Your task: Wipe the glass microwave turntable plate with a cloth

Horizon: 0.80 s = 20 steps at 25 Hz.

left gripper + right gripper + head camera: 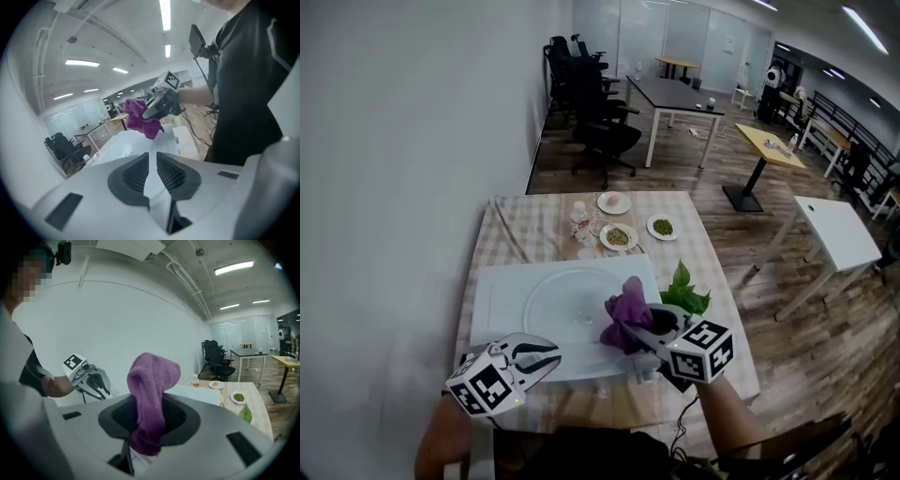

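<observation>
We hold both grippers at lower centre, over the near edge of the white board [492, 319], with the wall close at left and open floor at right. The right gripper [642, 324] pinches the purple cloth [626, 314] over the glass turntable plate [567, 305] (its rim is faint). The left gripper [553, 359] has its jaws slightly parted and holds nothing.

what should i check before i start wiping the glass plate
1. purple cloth clamped in right gripper: ok
2. glass plate lies flat on white tray: ok
3. cloth touching the glass: not ok, held above it
4. left gripper steadying the plate: not ok, open and empty, off the plate
5. bottle and small dishes off the tray: ok
6. where the plate is dirty: cannot tell
</observation>
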### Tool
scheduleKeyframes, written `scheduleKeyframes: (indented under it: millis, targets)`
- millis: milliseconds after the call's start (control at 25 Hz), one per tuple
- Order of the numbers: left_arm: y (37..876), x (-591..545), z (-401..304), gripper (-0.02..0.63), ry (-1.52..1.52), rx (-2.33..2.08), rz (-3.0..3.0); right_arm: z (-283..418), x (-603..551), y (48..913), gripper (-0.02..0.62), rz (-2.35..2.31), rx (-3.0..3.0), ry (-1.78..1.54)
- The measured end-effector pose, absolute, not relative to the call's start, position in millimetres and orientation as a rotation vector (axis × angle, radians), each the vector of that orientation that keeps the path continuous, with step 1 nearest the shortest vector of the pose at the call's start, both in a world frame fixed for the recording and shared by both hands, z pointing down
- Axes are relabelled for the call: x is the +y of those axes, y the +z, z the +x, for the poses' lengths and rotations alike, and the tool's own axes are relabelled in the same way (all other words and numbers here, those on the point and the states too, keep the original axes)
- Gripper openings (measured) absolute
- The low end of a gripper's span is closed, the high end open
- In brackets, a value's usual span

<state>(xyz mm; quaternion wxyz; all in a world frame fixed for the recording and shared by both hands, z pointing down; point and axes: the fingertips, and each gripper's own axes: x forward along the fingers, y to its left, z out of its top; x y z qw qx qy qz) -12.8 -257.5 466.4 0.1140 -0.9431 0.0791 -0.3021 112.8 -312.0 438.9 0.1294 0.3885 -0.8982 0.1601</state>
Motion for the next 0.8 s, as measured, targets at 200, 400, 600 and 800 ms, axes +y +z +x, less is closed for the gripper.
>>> scheduleKeyframes:
  millis: [200,400,600,800]
  targets:
    - [419,-283,-24,0.032,-0.507,0.608,-2.87,109,-317,421,0.127,1.226,-2.662,0.376]
    - [364,-306,-63,0.009,0.009,1.139,-2.981,109,-317,385,0.127,1.396,-2.737,0.264]
    - [334,-317,-100,0.008,0.17,1.47,-2.827,109,-317,363,0.127,1.525,-2.751,0.161]
    - [340,-319,-113,0.008,0.235,1.674,-2.724,116,-319,368,0.124,1.591,-2.714,0.195]
